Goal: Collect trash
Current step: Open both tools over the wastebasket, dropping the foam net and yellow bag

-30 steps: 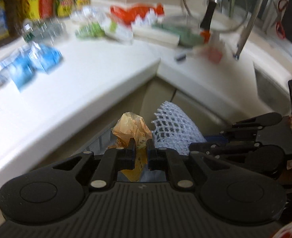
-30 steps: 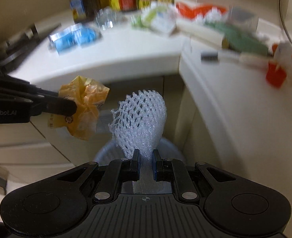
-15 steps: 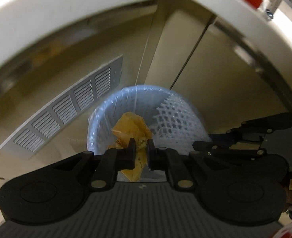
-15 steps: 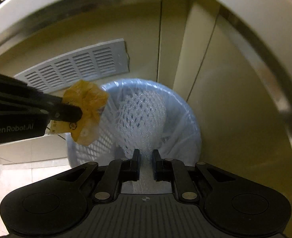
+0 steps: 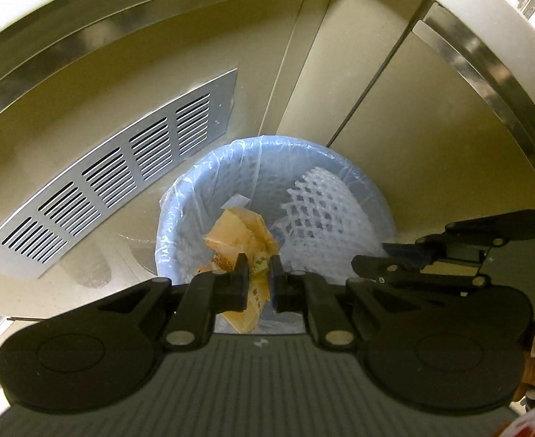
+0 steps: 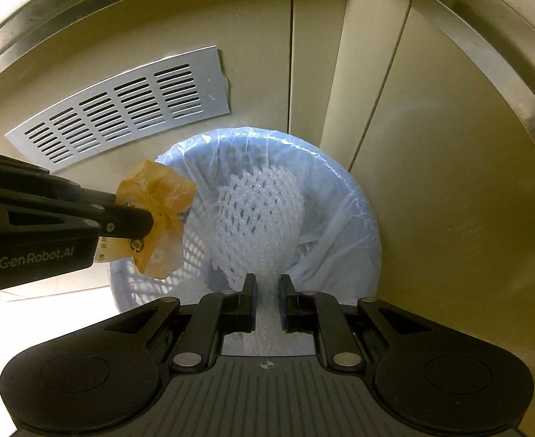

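Note:
A round bin with a pale blue liner (image 5: pixel 209 185) (image 6: pixel 355 204) stands on the floor in the cabinet corner. My left gripper (image 5: pixel 255 276) is shut on a crumpled orange wrapper (image 5: pixel 240 233) and holds it over the bin's left part; the wrapper also shows in the right wrist view (image 6: pixel 158 215). My right gripper (image 6: pixel 267 296) is shut on a white foam net sleeve (image 6: pixel 260 211), held over the bin's middle. The net also shows in the left wrist view (image 5: pixel 322 215), to the right of the wrapper.
Beige cabinet doors (image 6: pixel 431 153) rise behind and right of the bin. A grey vent grille (image 5: pixel 118 171) (image 6: pixel 122 105) is set in the panel to the left. The white countertop edge (image 5: pixel 486 18) overhangs above. A strip of pale floor (image 6: pixel 49 302) shows at the lower left.
Both grippers tipped down from the countertop view and moved over the bin with their trash. In the last half second they came closer to the bin.

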The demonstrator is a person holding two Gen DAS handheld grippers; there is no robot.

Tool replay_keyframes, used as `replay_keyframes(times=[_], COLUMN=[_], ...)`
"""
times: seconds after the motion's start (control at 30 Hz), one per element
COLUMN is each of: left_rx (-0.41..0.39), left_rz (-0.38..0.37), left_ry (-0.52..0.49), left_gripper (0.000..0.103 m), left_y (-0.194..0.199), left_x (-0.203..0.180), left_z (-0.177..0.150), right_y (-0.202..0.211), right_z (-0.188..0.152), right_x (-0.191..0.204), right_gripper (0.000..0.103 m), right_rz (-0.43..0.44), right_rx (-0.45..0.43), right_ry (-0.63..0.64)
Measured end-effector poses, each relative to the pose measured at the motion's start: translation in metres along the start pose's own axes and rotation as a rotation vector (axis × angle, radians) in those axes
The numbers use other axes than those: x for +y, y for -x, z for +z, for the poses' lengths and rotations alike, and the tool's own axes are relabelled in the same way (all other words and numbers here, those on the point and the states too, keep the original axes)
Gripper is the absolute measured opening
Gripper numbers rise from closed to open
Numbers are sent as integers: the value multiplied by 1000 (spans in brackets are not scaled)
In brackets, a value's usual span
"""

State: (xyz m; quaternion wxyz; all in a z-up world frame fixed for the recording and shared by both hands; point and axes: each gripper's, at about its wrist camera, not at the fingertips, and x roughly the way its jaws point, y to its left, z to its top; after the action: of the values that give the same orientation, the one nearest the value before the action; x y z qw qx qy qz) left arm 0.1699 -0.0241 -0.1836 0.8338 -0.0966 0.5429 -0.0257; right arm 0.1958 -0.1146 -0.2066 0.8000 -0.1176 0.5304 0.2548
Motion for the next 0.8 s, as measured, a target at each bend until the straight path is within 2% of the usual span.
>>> replay_keyframes(times=[0.3,0.33,0.4,0.43,0.47,0.5,0.57,0.8], left_rx=[9,8,8,3,3,4,1,-14], left_rz=[4,9,19,23,20,20,24,32], left_ry=[5,12,22,23,23,25,28,37], left_gripper=[13,17,40,42,42,42,42,42], left_y=[1,1,1,2,3,3,6,18], left_x=[-2,-2,-1,-1,0,1,2,5], left_z=[0,0,0,0,0,-1,-1,-1], right_y=[-1,-1,-2,-2,-3,-3,-1,2], right_z=[1,1,2,2,2,2,2,1], right_x=[0,0,0,-1,-1,-2,-4,-5], right_gripper=[12,12,13,13,20,40,56,56], right_rz=[-2,-3,-3,-4,-7,-11,-5,-1], right_rx=[-3,-6,-5,-6,-6,-8,-23,-27], right_ry=[-7,-7,-13,-17,-21,-24,-36,-27])
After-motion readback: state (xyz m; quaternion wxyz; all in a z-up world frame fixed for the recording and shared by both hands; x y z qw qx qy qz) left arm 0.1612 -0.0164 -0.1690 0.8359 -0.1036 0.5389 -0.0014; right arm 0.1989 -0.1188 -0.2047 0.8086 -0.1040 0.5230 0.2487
